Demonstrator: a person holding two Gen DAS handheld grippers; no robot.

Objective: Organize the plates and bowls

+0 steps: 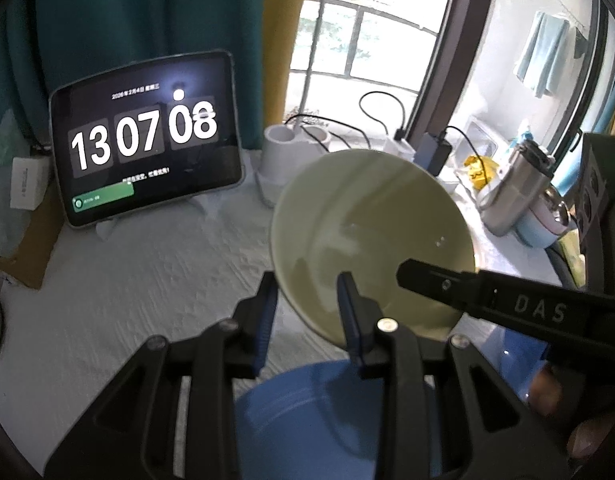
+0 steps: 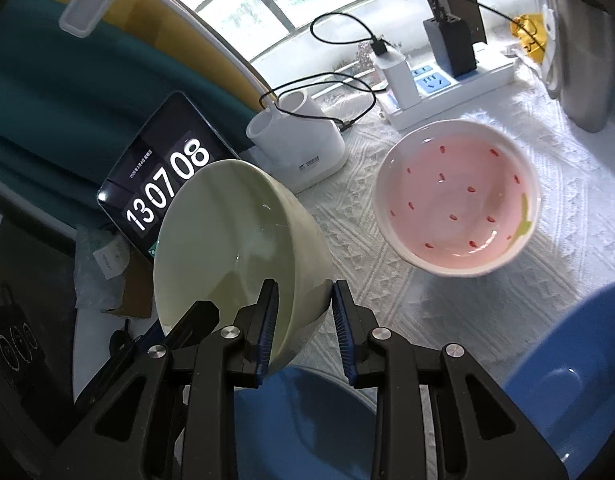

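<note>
A pale green bowl hangs tilted in the air, gripped on both sides. My left gripper is shut on its rim at one side. My right gripper is shut on the bowl's wall at the opposite side. A right gripper finger reaches in across the bowl, and a left gripper finger shows at the bowl's lower left. Directly beneath sits a blue bowl. A pink bowl with red spots rests on the white cloth to the right. A second blue dish lies at lower right.
A tablet showing a clock leans at the back left. A white holder, a power strip with chargers and cables and a steel flask stand along the window side. The white knitted cloth covers the table.
</note>
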